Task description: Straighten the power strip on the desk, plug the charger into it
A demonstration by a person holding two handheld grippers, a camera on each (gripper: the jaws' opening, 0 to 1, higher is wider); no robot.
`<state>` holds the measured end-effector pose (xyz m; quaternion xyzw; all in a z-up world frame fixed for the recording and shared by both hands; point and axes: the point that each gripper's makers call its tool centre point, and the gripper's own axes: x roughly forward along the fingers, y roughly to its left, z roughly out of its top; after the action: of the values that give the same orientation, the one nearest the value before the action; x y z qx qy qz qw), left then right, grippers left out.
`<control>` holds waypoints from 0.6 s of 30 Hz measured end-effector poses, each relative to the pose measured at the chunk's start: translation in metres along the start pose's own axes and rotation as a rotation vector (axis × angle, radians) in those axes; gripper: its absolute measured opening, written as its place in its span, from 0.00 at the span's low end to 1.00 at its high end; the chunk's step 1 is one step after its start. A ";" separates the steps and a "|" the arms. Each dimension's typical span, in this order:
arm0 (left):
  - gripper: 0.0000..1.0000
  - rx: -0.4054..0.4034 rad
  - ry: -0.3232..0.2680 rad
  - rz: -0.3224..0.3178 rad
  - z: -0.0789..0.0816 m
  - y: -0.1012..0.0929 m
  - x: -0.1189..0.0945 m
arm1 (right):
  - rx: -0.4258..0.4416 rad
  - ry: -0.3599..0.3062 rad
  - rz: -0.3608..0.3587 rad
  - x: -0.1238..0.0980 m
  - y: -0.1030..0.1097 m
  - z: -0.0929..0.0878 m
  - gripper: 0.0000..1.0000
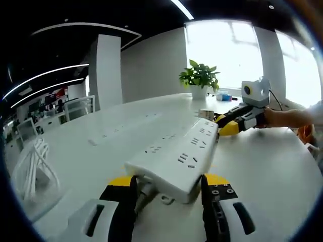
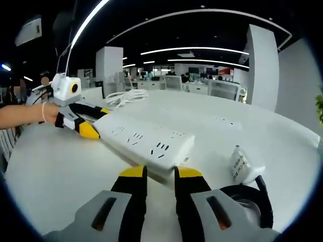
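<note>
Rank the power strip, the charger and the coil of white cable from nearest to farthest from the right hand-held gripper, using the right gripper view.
From the right hand-held gripper:
1. Power strip: directly ahead, its near end at the jaw tips.
2. Charger: lying on the desk to the right, slightly farther out.
3. Coil of white cable: far across the desk, upper left, beyond the strip.

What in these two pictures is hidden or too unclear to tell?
- Left gripper view: the power strip's near end and cord are hidden between and below the left gripper.
- Right gripper view: the charger's label is too small to read; its prongs don't show.
- Right gripper view: the right gripper's contact with the strip is unclear.
</note>
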<state>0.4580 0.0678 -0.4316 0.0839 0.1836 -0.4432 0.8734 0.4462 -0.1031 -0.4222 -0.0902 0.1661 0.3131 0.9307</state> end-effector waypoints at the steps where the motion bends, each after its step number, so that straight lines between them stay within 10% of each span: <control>1: 0.52 0.000 -0.001 0.000 0.000 0.000 0.000 | 0.001 0.000 0.000 0.000 0.000 0.000 0.20; 18: 0.52 -0.007 -0.005 0.012 0.001 0.000 0.000 | -0.002 -0.011 0.005 0.000 -0.001 0.001 0.20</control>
<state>0.4585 0.0677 -0.4306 0.0808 0.1823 -0.4376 0.8768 0.4473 -0.1038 -0.4217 -0.0888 0.1609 0.3160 0.9308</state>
